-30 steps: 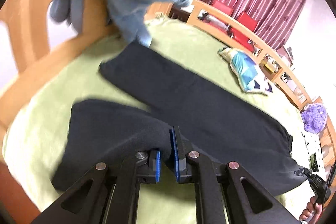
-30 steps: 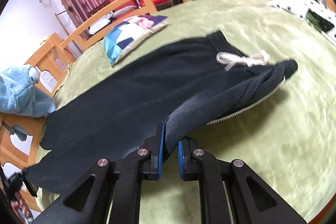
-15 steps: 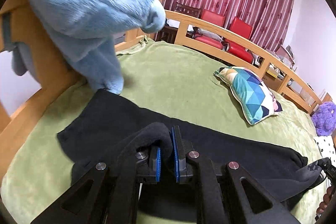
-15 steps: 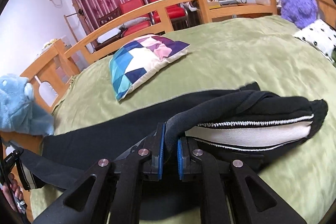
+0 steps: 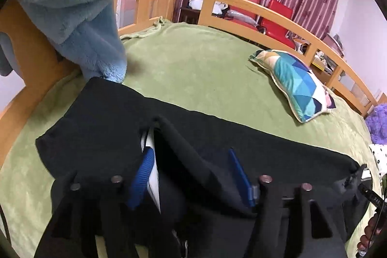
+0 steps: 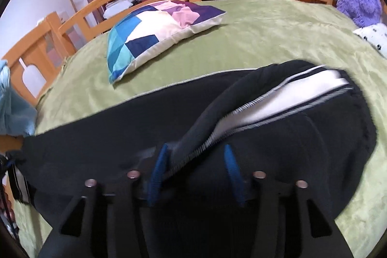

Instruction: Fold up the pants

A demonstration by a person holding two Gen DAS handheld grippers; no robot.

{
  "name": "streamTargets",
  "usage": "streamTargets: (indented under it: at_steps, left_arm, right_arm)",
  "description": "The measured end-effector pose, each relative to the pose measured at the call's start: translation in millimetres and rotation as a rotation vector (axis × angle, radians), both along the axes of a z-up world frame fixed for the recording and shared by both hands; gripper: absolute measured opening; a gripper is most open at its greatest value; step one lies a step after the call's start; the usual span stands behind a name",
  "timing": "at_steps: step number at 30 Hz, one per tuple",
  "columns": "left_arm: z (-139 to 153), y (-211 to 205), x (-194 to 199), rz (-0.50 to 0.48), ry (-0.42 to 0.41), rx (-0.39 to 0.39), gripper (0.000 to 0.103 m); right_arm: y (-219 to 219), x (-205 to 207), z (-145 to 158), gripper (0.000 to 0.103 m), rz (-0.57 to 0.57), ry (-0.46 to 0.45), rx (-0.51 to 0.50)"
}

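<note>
Open green blanket beyond the pants

The blanket (image 5: pixel 193 69) lies bare far of the pants (image 5: pixel 217 137); a patchwork pillow (image 5: pixel 295 81) blocks far right, a blue plush (image 5: pixel 92 16) far left.

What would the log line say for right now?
pants folded lengthwise on bed | left gripper open | right gripper open | jaws just opened, fabric between

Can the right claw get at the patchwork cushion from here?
Probably yes. The right claw is open, just released the pants; bare green blanket lies between them and the cushion.
</note>
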State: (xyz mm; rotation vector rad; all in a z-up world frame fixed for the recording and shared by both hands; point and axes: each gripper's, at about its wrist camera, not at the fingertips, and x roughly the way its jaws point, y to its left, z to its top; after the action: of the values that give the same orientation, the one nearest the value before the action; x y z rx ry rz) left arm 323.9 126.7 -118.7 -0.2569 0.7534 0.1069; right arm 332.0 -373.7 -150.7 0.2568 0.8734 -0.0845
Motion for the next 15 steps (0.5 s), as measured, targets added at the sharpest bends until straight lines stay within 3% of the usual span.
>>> streamTargets:
  at_steps: [7, 15]
  left_arm:
    - [13, -20, -51, -0.024, 0.044, 0.057, 0.066]
    - [-9, -36, -103, -0.030, 0.117, 0.085, 0.066]
  right_arm:
    - [-8, -70, 15, 0.071, -0.002, 0.014, -0.105]
    - [-28, -131, -8, 0.071, -0.046, 0.082, -0.108]
